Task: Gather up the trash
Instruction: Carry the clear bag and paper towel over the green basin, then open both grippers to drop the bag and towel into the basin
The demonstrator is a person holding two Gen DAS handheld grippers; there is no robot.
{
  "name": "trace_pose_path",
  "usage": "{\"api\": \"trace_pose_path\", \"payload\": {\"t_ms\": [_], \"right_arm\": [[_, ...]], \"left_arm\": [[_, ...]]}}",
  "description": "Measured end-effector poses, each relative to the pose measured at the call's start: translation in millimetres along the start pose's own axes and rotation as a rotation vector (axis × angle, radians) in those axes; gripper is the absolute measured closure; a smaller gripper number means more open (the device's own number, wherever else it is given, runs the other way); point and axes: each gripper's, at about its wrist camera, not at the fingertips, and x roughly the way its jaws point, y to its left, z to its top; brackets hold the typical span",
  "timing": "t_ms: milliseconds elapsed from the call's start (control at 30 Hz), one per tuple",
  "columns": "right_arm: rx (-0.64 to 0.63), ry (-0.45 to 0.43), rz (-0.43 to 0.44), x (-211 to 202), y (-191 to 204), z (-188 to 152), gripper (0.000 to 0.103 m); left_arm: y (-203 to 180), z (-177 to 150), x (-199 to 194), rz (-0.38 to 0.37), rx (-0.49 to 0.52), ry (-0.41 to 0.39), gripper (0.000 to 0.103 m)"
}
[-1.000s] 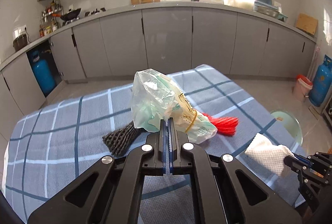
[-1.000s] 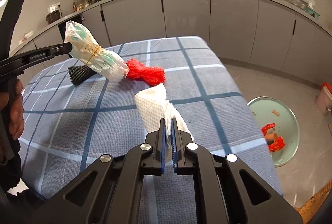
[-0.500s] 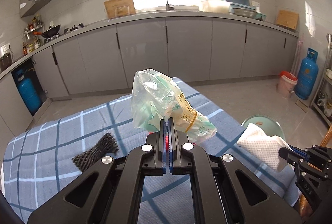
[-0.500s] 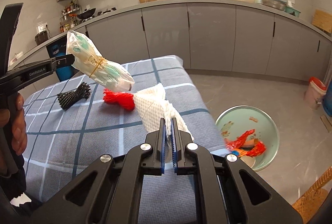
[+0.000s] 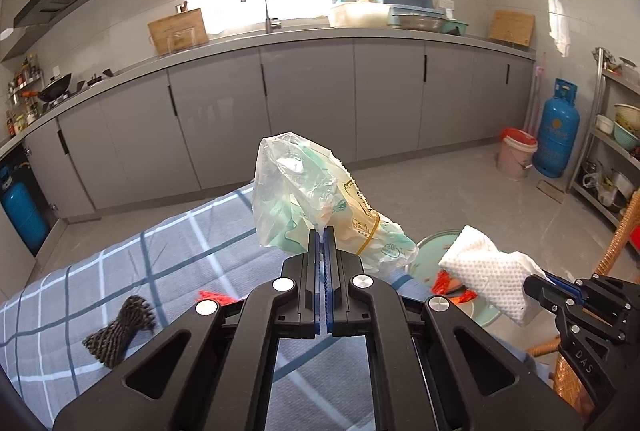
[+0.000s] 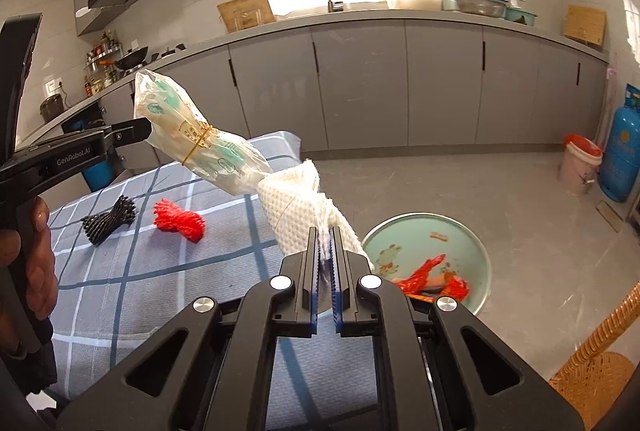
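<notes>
My left gripper [image 5: 323, 231] is shut on a clear plastic bag [image 5: 304, 199] with green print and a rubber band, held up over the table's right edge. From the right wrist view that plastic bag [image 6: 192, 139] sticks out of the left gripper [image 6: 146, 129]. My right gripper [image 6: 326, 231] is shut on a white foam net wad [image 6: 292, 207], hanging beside a pale green bin [image 6: 460, 235] on the floor. In the left wrist view the foam net wad [image 5: 484, 271] is at lower right, over the green bin [image 5: 432, 243]. On the checked tablecloth [image 6: 160, 271] lie a red net [image 6: 178, 221] and a black net [image 6: 108, 217].
The bin holds red scraps [image 6: 428, 275]. A wicker chair [image 6: 596, 351] stands at lower right. Grey cabinets [image 5: 304, 103] run along the far wall, with a blue gas cylinder [image 5: 558, 135] and a pink bucket [image 5: 514, 153] on the floor to the right. A hand [image 6: 28, 255] holds the left gripper's handle.
Both grippers have swung to the right with their loads, from over the table to its right edge. The green bin has come nearer in both views; the nets on the cloth have slid left.
</notes>
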Motion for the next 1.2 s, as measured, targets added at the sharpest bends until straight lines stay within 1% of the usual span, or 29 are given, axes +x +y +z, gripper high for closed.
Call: {"api": "trace_pose_path", "payload": {"t_ms": [300, 567, 767, 1100, 1200], "right_arm": [[0.06, -0.019, -0.056, -2.1, -39.7, 2.1, 0.096], [0.109, -0.013, -0.104, 12.8, -77.6, 4.7, 0.096], [0.131, 0.019, -0.132, 36.3, -102.0, 0.9, 0.096], [0.152, 0.062, -0.156, 80.9, -129.9, -6.9, 0.095], [0.156, 0.062, -0.162, 98.7, -136.1, -12.1, 0.091]], "left_arm": [[-46.4, 10.6, 19.2, -0.055, 0.069, 0.001, 0.1], [-86.4, 16.9, 44.8, -0.102, 0.119, 0.007, 0.1], [-111.8, 14.2, 72.0, -0.12, 0.152, 0.036, 0.1], [-139.4, 2.1, 114.0, -0.137, 0.185, 0.101, 0.1], [-147.9, -3.7, 128.7, -0.144, 0.199, 0.131, 0.099]]}}
